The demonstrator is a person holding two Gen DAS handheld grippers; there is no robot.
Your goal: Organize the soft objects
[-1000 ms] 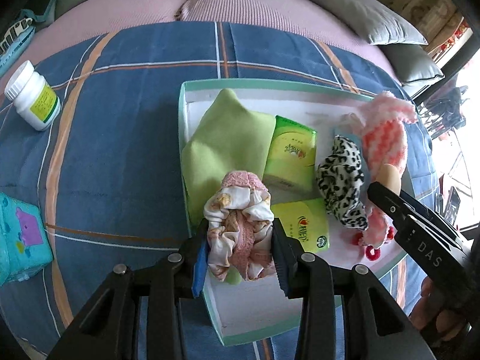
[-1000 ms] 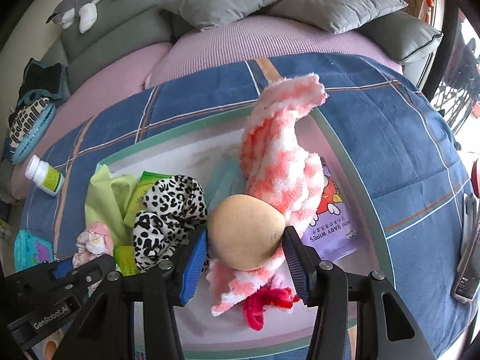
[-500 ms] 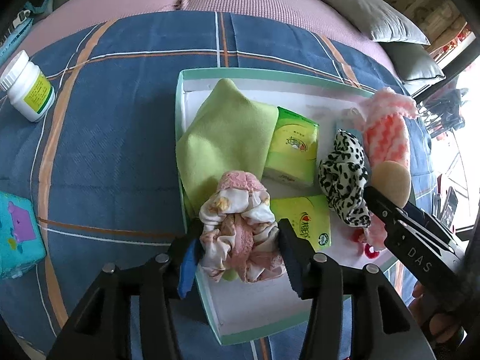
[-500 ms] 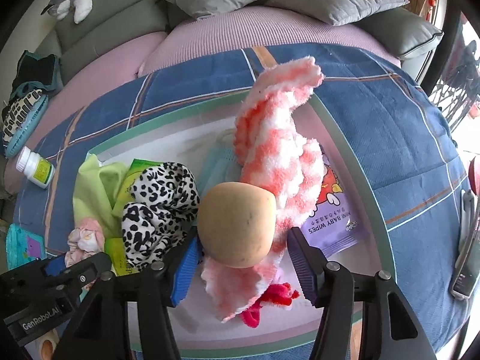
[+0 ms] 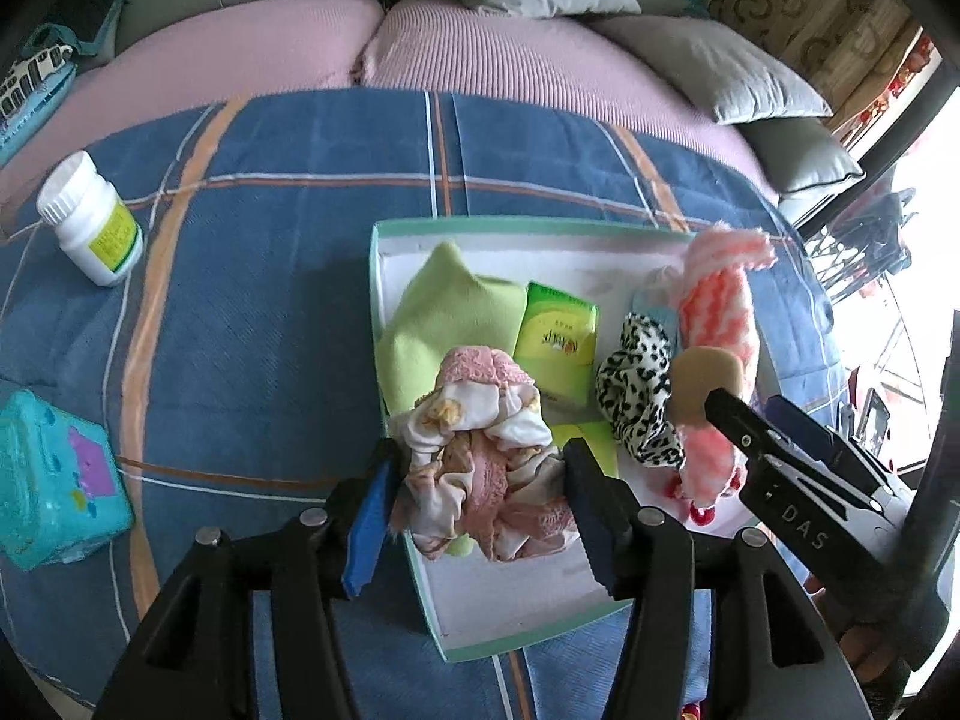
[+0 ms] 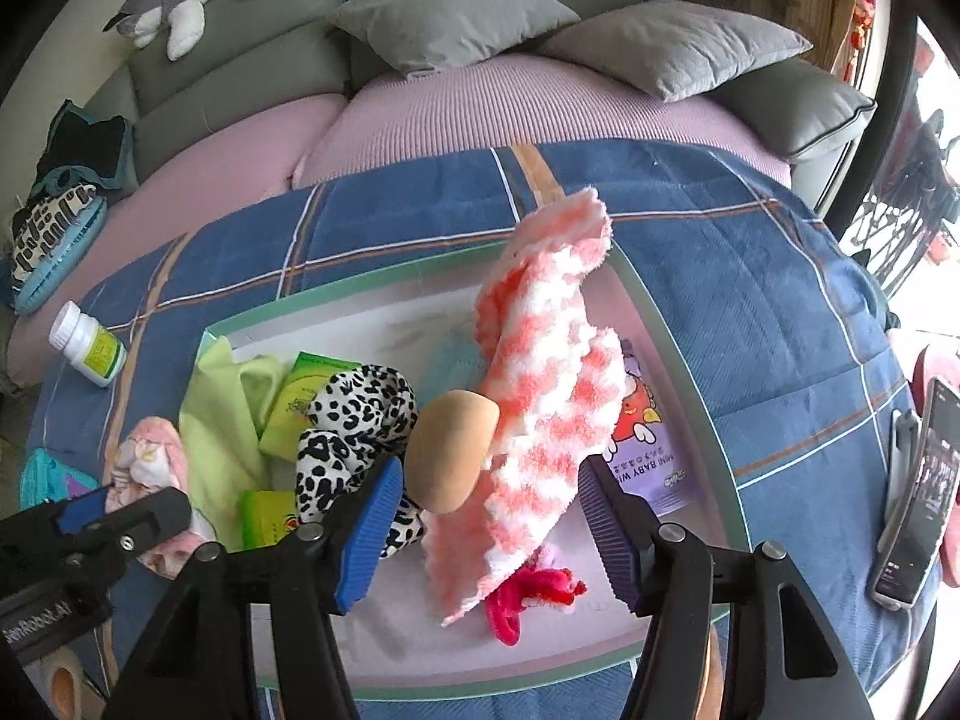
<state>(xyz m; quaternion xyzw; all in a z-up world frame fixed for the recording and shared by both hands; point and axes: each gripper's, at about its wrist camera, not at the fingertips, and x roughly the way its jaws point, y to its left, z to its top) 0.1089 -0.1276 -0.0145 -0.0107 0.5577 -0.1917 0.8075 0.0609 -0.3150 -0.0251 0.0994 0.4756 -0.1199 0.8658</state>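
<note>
Tray (image 5: 384, 276) ahead holds most soft things already. Left gripper (image 5: 474, 516) clamps a scrunchie (image 5: 480, 450) over it; right gripper (image 6: 486, 522), jaws spread, has released the sponge (image 6: 450, 456).

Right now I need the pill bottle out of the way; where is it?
The pill bottle lies on the blue blanket, left of the tray, far side, in the left wrist view.
</note>
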